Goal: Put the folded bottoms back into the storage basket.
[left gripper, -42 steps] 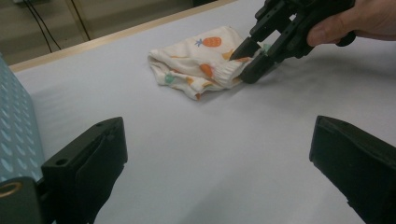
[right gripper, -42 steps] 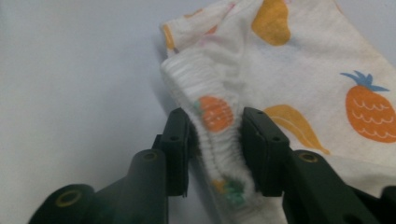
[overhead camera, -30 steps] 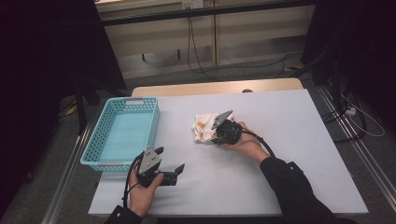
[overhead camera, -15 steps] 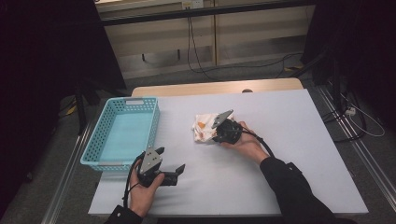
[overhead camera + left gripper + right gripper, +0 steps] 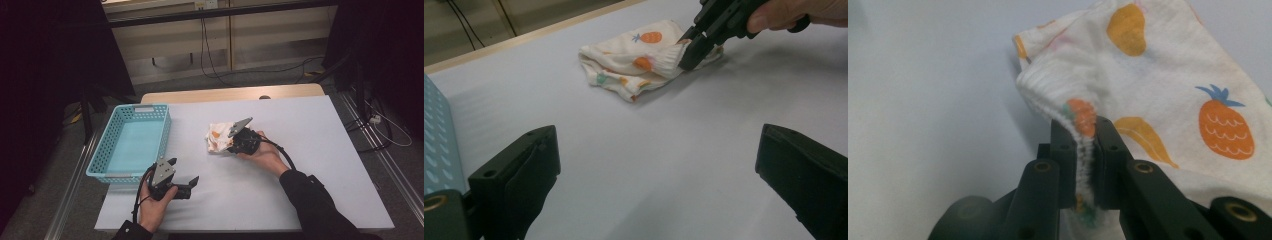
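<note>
Right tool clamped on the fruit-print cloth, basket waiting.

The right tool (image 5: pixel 1087 150) has just closed its jaws, and they now pinch a ribbed edge of the small fruit-print cloth (image 5: pixel 218 137), which lies crumpled at the middle of the counter (image 5: pixel 320 150), well right of the blue basket (image 5: pixel 131 142). That grip probably means the cloth is ready to be lifted, likely toward the basket. The basket sits at the counter's left edge and looks empty, though its near wall hides a strip of the floor. The left tool (image 5: pixel 181 179) rests near the front left, jaws apart, holding nothing. Compared with a second ago, neither hand has shifted.
</note>
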Available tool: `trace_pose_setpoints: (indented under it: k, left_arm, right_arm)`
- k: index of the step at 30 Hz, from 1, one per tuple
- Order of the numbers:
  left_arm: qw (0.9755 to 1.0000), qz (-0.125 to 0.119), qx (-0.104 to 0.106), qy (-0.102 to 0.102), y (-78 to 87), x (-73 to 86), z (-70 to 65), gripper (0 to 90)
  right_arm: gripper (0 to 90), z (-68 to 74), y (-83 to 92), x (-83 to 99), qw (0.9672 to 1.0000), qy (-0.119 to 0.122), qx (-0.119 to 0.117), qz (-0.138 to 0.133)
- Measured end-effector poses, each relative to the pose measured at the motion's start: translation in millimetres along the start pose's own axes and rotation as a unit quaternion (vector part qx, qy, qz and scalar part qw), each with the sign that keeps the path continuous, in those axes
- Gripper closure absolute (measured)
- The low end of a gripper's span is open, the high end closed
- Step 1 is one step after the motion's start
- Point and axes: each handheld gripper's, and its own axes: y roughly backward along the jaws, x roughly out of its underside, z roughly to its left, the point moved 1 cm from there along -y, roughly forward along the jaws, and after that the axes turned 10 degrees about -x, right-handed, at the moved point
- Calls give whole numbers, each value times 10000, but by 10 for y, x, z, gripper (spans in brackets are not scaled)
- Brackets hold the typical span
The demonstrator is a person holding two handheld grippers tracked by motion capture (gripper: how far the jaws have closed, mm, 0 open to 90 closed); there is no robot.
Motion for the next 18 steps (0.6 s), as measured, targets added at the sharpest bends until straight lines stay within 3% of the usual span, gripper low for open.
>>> trace_pose_setpoints:
  k: [5,8,10,16,18]
  left_arm:
    - [9999,38,-10,120,-14,-12,4,41]
    - [9990,87,35,430,-14,-49,17,39]
    - [9995,46,-8,300,-16,-71,10,38]
    - [9995,103,125,264,-73,-140,6,55]
    - [9997,154,50,174,-101,-187,-6,56]
  right_arm:
    - [824,42,17,-3,10000,47,-26,20]
    - [823,47,25,-1,10000,36,-88,2]
    - [823,57,37,1,10000,25,-92,-3]
    - [823,90,54,12,9999,43,-128,2]
    - [823,101,60,10,9999,52,-129,-5]
